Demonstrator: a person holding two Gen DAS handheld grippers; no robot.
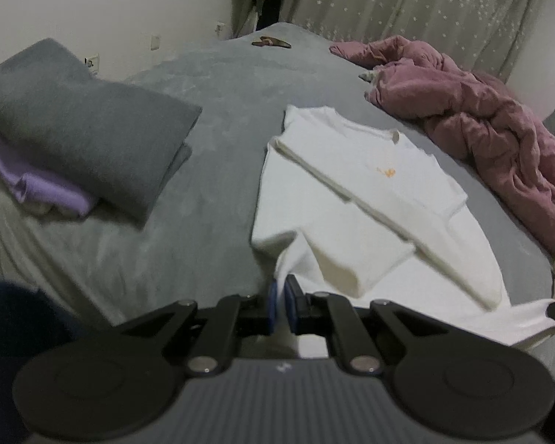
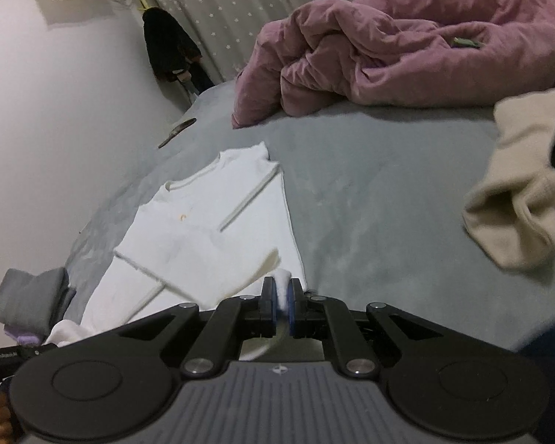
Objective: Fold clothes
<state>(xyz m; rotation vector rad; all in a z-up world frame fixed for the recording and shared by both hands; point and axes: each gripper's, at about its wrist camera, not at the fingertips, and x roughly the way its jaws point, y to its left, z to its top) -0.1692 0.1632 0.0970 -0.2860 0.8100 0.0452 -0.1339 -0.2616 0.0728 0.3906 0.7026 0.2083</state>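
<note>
A white long-sleeved shirt lies on the grey bed, sleeves folded across its body, a small orange mark near the collar. In the left wrist view my left gripper is shut on the shirt's near hem corner, the cloth pinched between the blue pads. The right wrist view shows the same shirt from the other side. There my right gripper is shut on the other hem corner, a white tuft of cloth sticking up between the pads. The hem is lifted slightly off the bed at both corners.
Folded grey cloth on a purple piece lies left of the shirt. A crumpled pink duvet fills the far right of the bed. A beige garment lies to the right. Wall and curtain stand behind.
</note>
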